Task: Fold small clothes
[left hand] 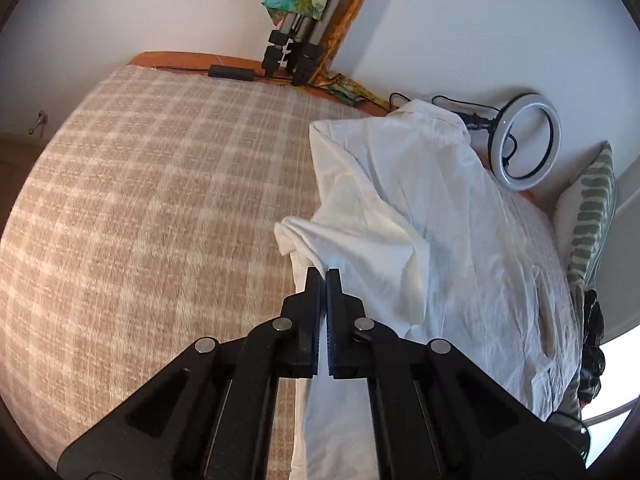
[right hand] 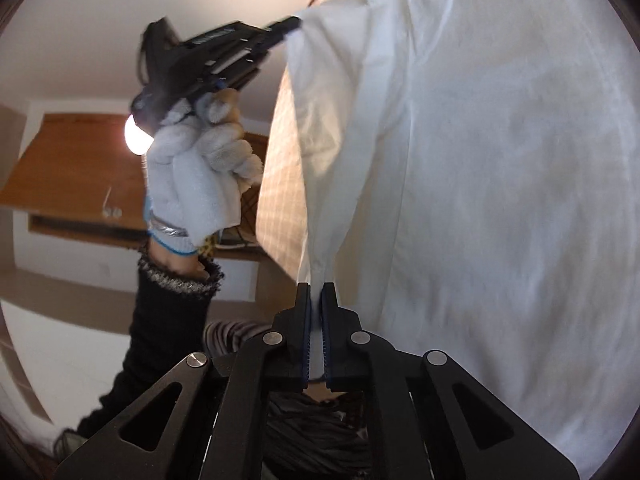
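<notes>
Right wrist view: your right gripper (right hand: 316, 294) fingers pinch white shirt (right hand: 480, 200) hem; left gripper (right hand: 286, 26) fingers pinch far edge. Step: lifting for fold. Next: carry edges across evenly over bed (left hand: 140, 200).

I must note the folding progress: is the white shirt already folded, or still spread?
Not folded: the white shirt lies loosely crumpled on the checked blanket, with both grippers pinching its edges.
</notes>
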{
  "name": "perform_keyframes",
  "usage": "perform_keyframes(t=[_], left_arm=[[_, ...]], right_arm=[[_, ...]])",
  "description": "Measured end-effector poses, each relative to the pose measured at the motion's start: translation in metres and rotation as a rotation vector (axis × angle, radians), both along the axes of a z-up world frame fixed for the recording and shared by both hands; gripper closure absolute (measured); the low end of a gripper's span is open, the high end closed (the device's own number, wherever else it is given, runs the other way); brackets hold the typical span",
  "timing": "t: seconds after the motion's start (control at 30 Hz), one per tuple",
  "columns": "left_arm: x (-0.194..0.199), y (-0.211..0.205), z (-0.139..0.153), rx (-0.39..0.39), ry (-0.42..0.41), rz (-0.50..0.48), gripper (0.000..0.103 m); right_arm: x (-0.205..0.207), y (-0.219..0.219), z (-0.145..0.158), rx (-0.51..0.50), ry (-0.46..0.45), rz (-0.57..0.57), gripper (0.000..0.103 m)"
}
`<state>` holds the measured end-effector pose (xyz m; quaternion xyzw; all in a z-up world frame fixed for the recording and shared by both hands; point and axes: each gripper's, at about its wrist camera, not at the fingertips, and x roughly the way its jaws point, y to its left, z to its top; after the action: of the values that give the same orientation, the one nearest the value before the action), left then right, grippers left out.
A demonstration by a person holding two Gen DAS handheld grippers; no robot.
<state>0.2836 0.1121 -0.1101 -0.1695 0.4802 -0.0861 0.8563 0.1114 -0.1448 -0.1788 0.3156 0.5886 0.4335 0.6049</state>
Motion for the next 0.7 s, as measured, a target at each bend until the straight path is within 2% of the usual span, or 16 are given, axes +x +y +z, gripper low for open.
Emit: perform_keyframes(t=[0.07, 0.1, 0.2, 0.27, 0.3, 0.33, 0.4, 0.5, 0.6, 0.7], left_arm=[[0.005, -0.003, -0.007, 0.035, 0.012, 0.000, 0.103], [0.006, -0.004, -0.011, 0.052, 0.020, -0.008, 0.103], [0.004, -0.004, -0.021, 0.092, 0.059, -0.033, 0.102], [-0.006, 0.003, -0.020, 0.093, 0.064, -0.046, 0.089], [-0.012, 0.007, -0.019, 0.101, 0.068, -0.044, 0.070], [-0.022, 0.013, -0.017, 0.108, 0.060, -0.043, 0.058], [-0.044, 0.024, -0.013, 0.113, 0.045, -0.045, 0.057], [-0.083, 0.035, -0.013, 0.089, 0.059, -0.051, 0.057], [-0.127, 0.032, -0.020, 0.099, 0.079, -0.097, 0.057], [-0.166, 0.024, -0.028, 0.093, 0.103, -0.123, 0.057]], right_arm=[[0.000, 0.007, -0.010, -0.085, -0.010, -0.002, 0.099], [-0.003, 0.012, -0.014, -0.144, -0.025, 0.006, 0.103], [-0.009, 0.020, -0.011, -0.183, -0.067, 0.021, 0.102], [-0.014, 0.025, 0.003, -0.240, -0.150, 0.054, 0.099], [-0.015, 0.027, 0.008, -0.266, -0.185, 0.067, 0.098], [-0.020, 0.030, 0.013, -0.295, -0.217, 0.098, 0.095], [-0.024, 0.029, 0.021, -0.321, -0.255, 0.129, 0.095], [-0.033, 0.013, 0.048, -0.318, -0.367, 0.146, 0.095], [-0.037, -0.002, 0.085, -0.308, -0.492, 0.127, 0.077], [-0.030, -0.013, 0.121, -0.274, -0.577, 0.095, 0.074]])
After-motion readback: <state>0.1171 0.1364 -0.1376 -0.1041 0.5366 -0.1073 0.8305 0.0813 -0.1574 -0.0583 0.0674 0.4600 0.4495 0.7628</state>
